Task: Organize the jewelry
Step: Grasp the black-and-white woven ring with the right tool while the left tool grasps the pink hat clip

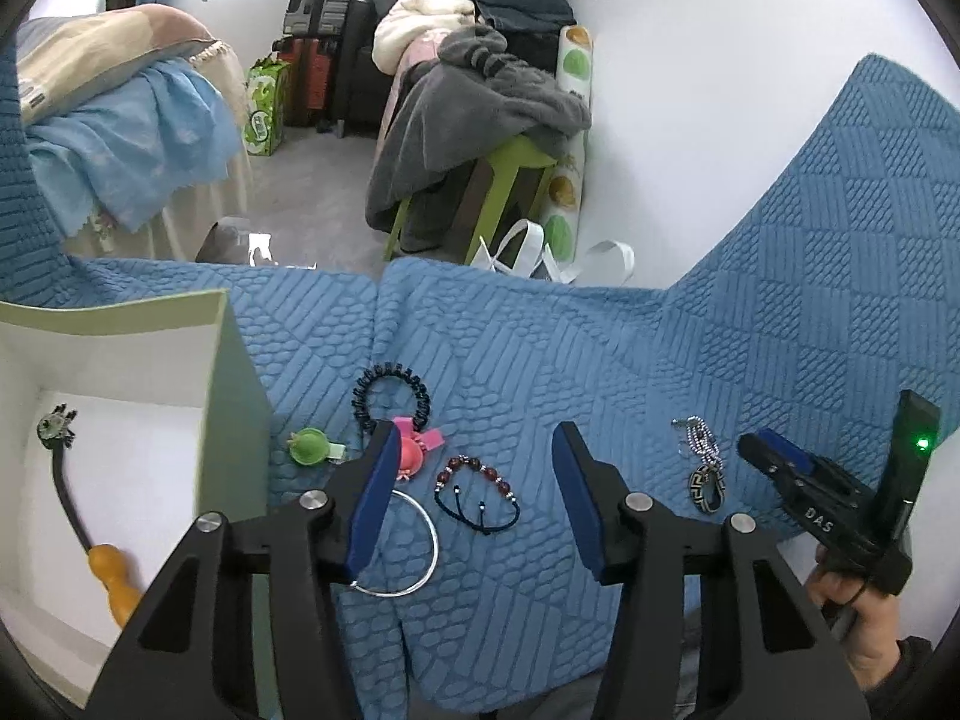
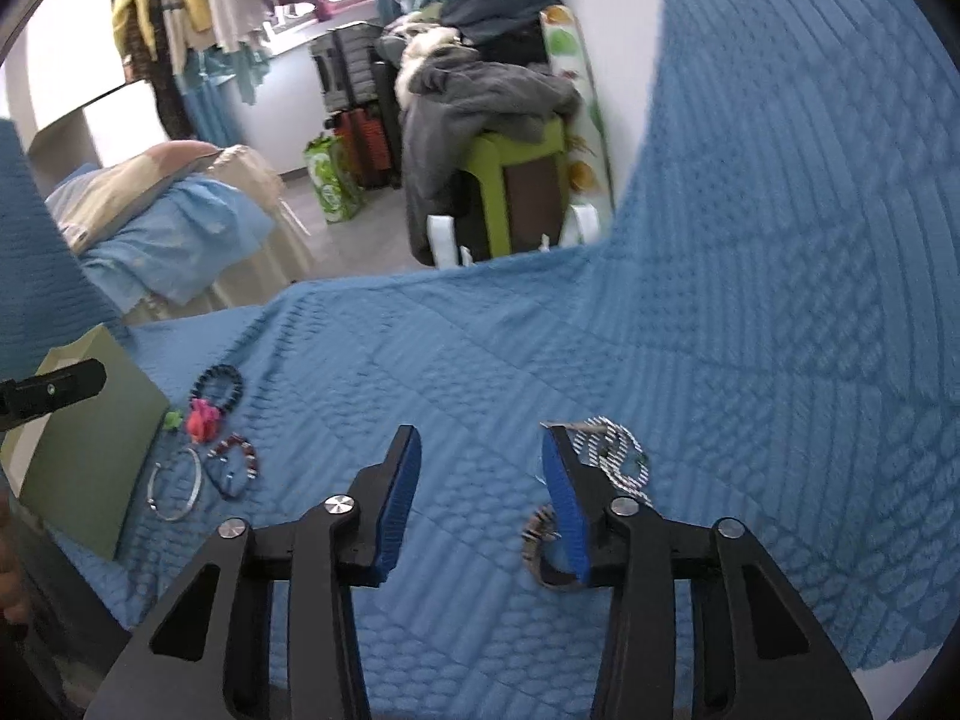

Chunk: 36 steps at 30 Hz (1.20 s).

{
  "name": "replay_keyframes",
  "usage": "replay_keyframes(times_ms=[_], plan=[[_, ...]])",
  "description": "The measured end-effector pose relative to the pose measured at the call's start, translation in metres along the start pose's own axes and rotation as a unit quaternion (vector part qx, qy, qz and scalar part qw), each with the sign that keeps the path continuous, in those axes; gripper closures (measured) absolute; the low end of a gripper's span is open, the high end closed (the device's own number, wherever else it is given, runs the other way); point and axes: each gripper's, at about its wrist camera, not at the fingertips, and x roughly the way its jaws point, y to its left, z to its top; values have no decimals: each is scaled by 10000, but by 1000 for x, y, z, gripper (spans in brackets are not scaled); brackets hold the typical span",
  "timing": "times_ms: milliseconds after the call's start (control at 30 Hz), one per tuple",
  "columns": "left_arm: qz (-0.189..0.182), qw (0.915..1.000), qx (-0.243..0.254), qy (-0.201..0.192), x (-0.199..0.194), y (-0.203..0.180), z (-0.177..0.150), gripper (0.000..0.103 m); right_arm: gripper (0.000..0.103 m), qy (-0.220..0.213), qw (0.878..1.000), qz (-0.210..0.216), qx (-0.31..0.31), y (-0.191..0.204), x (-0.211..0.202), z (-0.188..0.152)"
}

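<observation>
The beaded bracelet (image 1: pixel 477 495), dark red beads on a blue cord, lies flat on the blue quilted bed cover (image 1: pixel 600 360), and it sits almost squarely between the two fingers of the left gripper (image 1: pixel 477 501), a little toward the left one. Those jaws stand apart with nothing pressed in them; the bracelet's beaded arc faces away from the gripper and its cord ends trail back toward it, so I'd judge a straight push forward and down would bring it in.

Close around it: a silver bangle (image 1: pixel 401 546) touching under the left finger, a pink hair tie (image 1: pixel 414 450), a green clip (image 1: pixel 312 447) and a black coiled band (image 1: pixel 393 393). To the left stands the open white box (image 1: pixel 225 360), already holding a hairpin (image 1: pixel 90 516).

Well off to the right, the ball-chain necklace with its patterned pendant (image 2: pixel 606 462) lies just outside the right gripper (image 2: pixel 480 498), against the outer side of its right finger. Those jaws are apart too and empty, so that hand would need to shift right first.
</observation>
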Motion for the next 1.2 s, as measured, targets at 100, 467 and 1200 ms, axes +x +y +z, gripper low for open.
replay_keyframes(times_ms=[100, 467, 1200], plan=[[95, 9999, -1, 129, 14, -1, -1, 50, 68, 82, 9999, -93, 100, -13, -1, -9], [543, 9970, -234, 509, 53, 12, -6, 51, 69, 502, 9980, -201, 321, -41, 15, -33], [1155, 9906, -71, 735, 85, 18, -15, 64, 97, 949, 9942, -421, 289, -49, 43, -46]])
